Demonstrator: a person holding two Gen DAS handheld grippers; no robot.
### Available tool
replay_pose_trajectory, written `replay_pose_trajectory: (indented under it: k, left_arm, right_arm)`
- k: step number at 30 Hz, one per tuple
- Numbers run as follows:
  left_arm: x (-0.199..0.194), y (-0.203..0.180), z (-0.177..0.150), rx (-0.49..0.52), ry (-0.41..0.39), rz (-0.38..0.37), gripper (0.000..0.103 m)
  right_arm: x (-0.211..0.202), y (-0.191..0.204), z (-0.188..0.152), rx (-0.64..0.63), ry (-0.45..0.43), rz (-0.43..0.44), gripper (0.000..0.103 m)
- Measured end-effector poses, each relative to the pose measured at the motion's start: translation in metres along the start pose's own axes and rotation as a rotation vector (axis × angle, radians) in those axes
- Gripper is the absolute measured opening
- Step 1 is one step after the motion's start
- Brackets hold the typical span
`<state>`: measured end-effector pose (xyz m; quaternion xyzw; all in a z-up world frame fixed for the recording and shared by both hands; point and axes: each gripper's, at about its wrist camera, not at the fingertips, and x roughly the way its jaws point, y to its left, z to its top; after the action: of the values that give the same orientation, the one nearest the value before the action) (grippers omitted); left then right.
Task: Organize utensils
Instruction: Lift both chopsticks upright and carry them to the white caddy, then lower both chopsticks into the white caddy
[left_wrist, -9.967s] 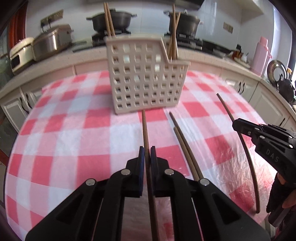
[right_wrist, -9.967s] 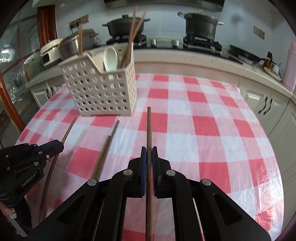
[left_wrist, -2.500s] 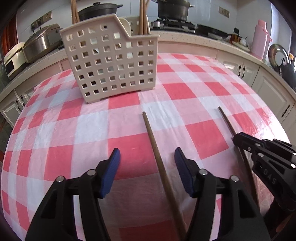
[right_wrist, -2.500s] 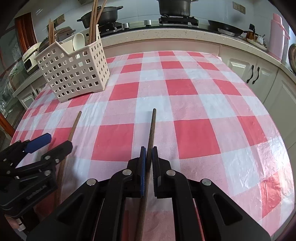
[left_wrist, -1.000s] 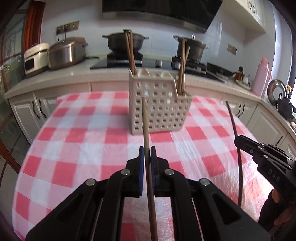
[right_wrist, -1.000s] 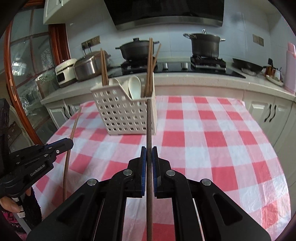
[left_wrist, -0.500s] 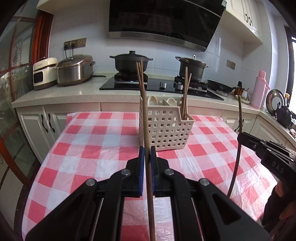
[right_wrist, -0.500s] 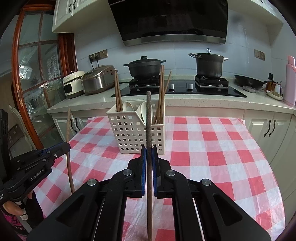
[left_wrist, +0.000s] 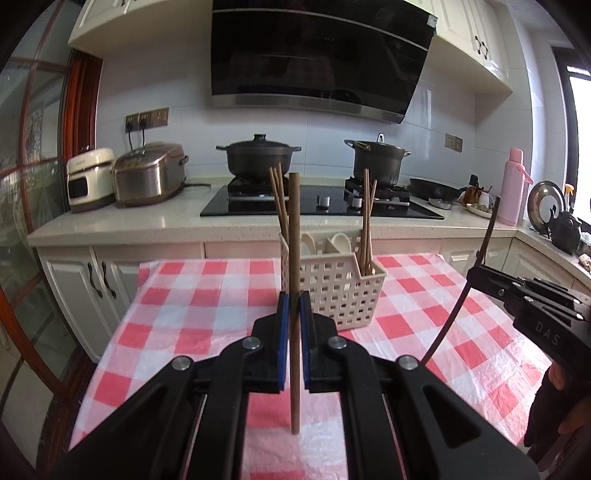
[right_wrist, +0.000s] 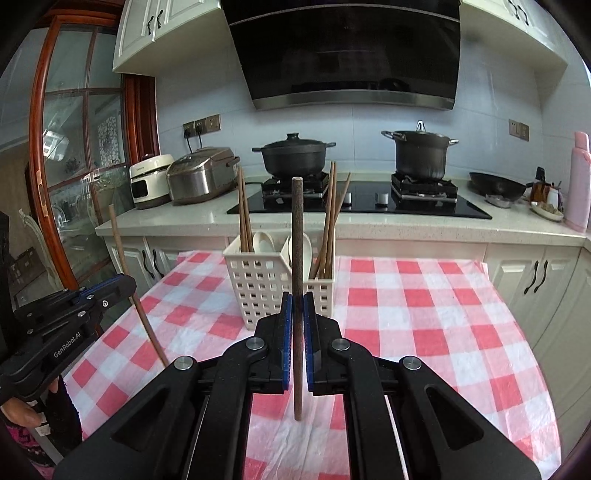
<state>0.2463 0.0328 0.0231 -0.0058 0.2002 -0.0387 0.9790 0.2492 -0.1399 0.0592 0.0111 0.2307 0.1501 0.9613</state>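
My left gripper (left_wrist: 294, 306) is shut on a brown chopstick (left_wrist: 294, 236) that stands upright above the checked table. My right gripper (right_wrist: 296, 308) is shut on a darker chopstick (right_wrist: 297, 236), also upright. Each gripper shows in the other's view: the right gripper (left_wrist: 480, 275) at the right edge with its chopstick (left_wrist: 463, 295), the left gripper (right_wrist: 122, 286) at the left edge with its chopstick (right_wrist: 127, 273). Beyond both stands the white perforated utensil basket (left_wrist: 334, 291) (right_wrist: 258, 280), with several chopsticks (left_wrist: 365, 221) (right_wrist: 327, 229) and white spoons (right_wrist: 260, 242) in its compartments.
The table wears a red and white checked cloth (left_wrist: 192, 317) (right_wrist: 424, 317). Behind it runs a counter with a hob, two black pots (left_wrist: 256, 157) (right_wrist: 421, 147), two rice cookers (left_wrist: 147, 177), a pan (right_wrist: 496, 186) and a pink flask (left_wrist: 511, 184). A person's hand (right_wrist: 22, 413) holds the left gripper.
Both grippers have risen with their chopsticks and tilted up, so the basket now sits lower and farther in each view and more of the wall and hood shows.
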Motion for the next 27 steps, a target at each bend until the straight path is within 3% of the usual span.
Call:
replay_pose_trajectory:
  k: [10, 21, 27]
  left_arm:
    - [0.018, -0.005, 0.049, 0.022, -0.039, -0.027, 0.006]
    - [0.045, -0.006, 0.136, 0.013, -0.059, -0.073, 0.006]
    - [0.06, -0.007, 0.177, 0.005, -0.094, -0.057, 0.006]
  right_arm:
    - [0.014, -0.013, 0.042, 0.015, -0.046, 0.023, 0.006]
    - [0.045, -0.029, 0.115, 0.023, -0.04, 0.034, 0.006]
    - [0.066, -0.023, 0.144, -0.016, -0.033, 0.014, 0.006]
